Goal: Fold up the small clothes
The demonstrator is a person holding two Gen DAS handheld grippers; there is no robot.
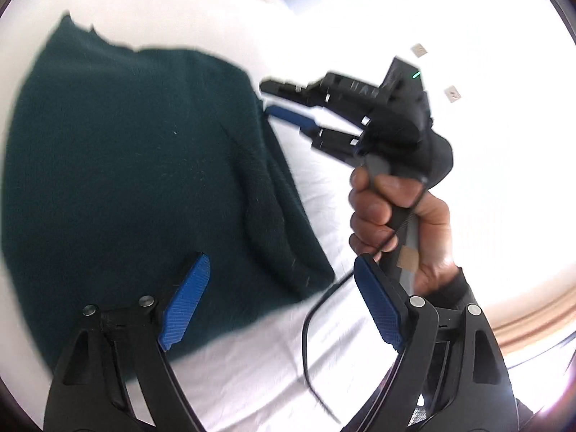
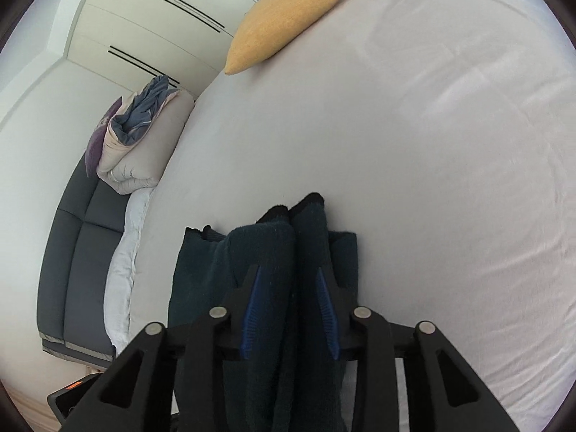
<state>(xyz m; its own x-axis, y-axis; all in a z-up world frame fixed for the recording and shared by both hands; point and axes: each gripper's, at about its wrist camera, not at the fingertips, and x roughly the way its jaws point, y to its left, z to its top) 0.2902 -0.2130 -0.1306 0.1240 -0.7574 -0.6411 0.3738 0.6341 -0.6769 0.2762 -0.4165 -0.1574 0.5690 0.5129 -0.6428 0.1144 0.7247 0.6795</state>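
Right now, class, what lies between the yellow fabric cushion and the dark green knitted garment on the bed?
Only bare white bedsheet separates cushion from garment, shown in right wrist view.

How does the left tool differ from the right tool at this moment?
The left tool stands wide open; the right tool is opened less. Nothing lies between the left tool's fingers, which hang above the green sweater; the sweater's folds show between the right tool's. Both have blue pads and black frames.

It was a home bedroom: a white-sheeted bed (image 2: 414, 144) carried a yellow cushion (image 2: 284, 18), with a rolled duvet (image 2: 140, 144), padded grey headboard (image 2: 82, 252) and cream wardrobe doors (image 2: 144, 18) alongside.
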